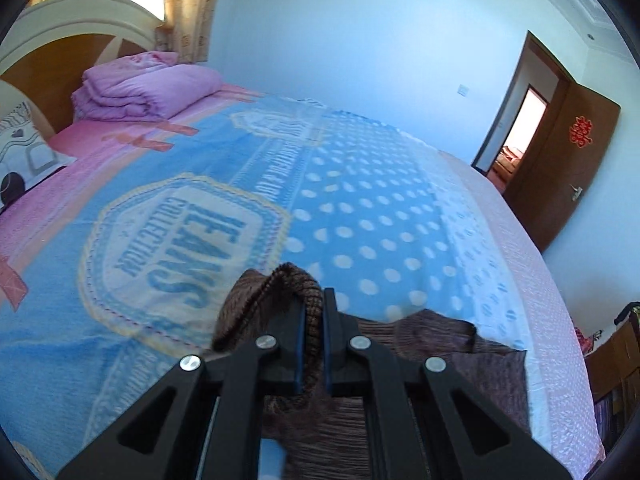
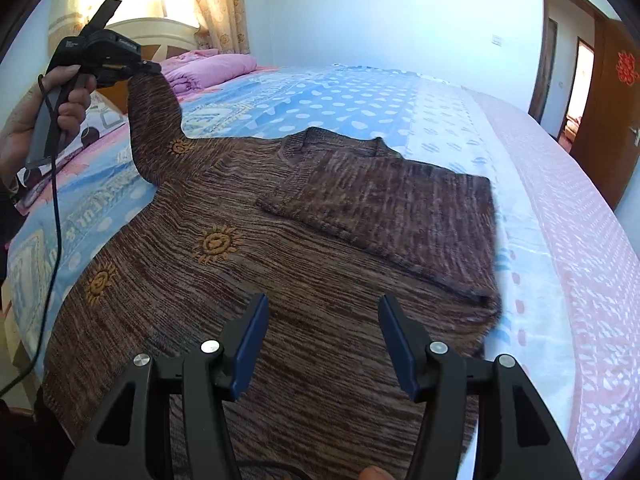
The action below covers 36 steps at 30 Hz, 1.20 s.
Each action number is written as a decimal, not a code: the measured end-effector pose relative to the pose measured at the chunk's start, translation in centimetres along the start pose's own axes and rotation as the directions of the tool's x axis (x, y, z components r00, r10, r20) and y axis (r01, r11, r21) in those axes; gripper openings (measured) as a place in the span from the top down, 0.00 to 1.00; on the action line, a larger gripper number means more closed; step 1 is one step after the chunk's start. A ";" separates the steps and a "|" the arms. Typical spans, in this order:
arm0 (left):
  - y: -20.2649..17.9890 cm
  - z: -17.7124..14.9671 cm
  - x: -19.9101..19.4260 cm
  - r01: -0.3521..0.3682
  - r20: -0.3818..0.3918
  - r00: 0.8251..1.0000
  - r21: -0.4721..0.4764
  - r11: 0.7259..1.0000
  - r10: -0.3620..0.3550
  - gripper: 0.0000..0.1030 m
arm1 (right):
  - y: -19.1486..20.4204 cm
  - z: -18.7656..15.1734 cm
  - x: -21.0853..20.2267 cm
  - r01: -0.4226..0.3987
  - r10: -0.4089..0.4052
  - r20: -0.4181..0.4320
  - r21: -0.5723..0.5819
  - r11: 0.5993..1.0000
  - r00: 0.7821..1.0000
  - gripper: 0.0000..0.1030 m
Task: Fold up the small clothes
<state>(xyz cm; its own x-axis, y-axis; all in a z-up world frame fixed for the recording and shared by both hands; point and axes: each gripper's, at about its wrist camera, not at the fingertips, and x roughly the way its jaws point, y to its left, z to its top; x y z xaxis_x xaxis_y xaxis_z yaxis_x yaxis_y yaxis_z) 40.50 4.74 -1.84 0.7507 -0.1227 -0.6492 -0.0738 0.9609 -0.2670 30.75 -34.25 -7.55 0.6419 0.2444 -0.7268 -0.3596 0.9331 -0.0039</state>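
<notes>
Right gripper [image 2: 323,338] over sweater [image 2: 256,280]; collar toward far wall, sleeve raised

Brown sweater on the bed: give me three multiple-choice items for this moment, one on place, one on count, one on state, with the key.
1. Where does the folded sleeve lie?
A. Across the sweater's chest
B. Hanging off the bed's edge
C. On the pink quilt

2. How many yellow sun motifs show on the sweater in the right wrist view?
A. One
B. Three
C. Six

3. How do the two grippers stand?
A. Both open
B. Left shut on the sleeve cuff, right open
C. Right shut on the hem, left open

Key: 1 A, the folded sleeve rests flat over the front of the brown sweater. 2 B, three suns show, one of them at. 3 B, the left gripper pinches the sleeve cuff and holds it above the bed, while the right gripper has its jaws apart with nothing between them.
</notes>
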 end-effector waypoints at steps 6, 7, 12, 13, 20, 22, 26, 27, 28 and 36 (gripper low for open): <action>-5.4 -1.6 1.6 0.081 -0.036 0.996 0.011 0.997 -0.081 0.93 | -1.6 -0.8 -0.1 0.006 -0.006 -0.004 0.039 0.999 1.000 0.44; -6.3 -2.1 1.9 0.094 -0.043 0.995 0.011 0.996 -0.093 0.93 | -1.8 -0.8 -0.1 0.005 -0.005 -0.006 0.047 0.999 1.000 0.44; -10.6 -5.6 4.2 0.128 -0.081 0.989 0.038 0.991 -0.124 0.93 | -2.3 -1.1 0.0 -0.005 0.005 -0.006 0.070 0.998 1.000 0.44; -11.6 -6.8 5.0 0.125 -0.095 0.988 0.056 0.991 -0.119 0.93 | -2.3 -1.1 0.1 -0.006 0.006 -0.006 0.072 0.997 1.000 0.44; -16.2 -13.4 9.5 0.085 -0.229 0.973 0.207 0.975 -0.036 0.77 | -2.7 -1.9 1.0 -0.007 0.008 -0.014 0.096 0.995 1.000 0.44; -15.9 -14.3 7.7 0.110 -0.207 0.977 0.266 0.958 -0.055 0.76 | -2.7 -2.0 1.2 -0.009 0.010 -0.014 0.090 0.996 1.000 0.44; -12.8 -14.2 2.4 0.064 -0.042 0.998 0.362 0.930 -0.053 0.25 | -3.0 -2.1 1.6 -0.028 0.029 -0.008 0.103 0.994 1.000 0.44; -11.6 -13.9 1.6 0.018 0.014 1.000 0.374 0.927 -0.025 0.18 | -3.1 -2.1 1.6 -0.032 0.033 -0.009 0.112 0.993 0.999 0.44; -9.6 -13.6 0.9 -0.068 0.087 0.996 0.395 0.916 0.037 0.18 | -3.1 -1.9 1.7 -0.035 0.037 -0.013 0.121 0.992 0.999 0.44; 0.4 -11.0 5.9 -0.319 0.005 0.941 0.341 0.884 0.337 0.20 | -0.3 5.5 4.5 -0.230 0.239 -0.056 0.139 0.963 0.969 0.44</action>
<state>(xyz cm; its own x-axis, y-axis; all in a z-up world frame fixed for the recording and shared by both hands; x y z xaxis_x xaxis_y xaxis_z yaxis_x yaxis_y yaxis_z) 37.67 1.67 -13.63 0.6850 0.2097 -0.6977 -0.0806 0.9736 0.2135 37.46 -31.99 -7.09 0.4981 0.4451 -0.7442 -0.3995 0.8795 0.2587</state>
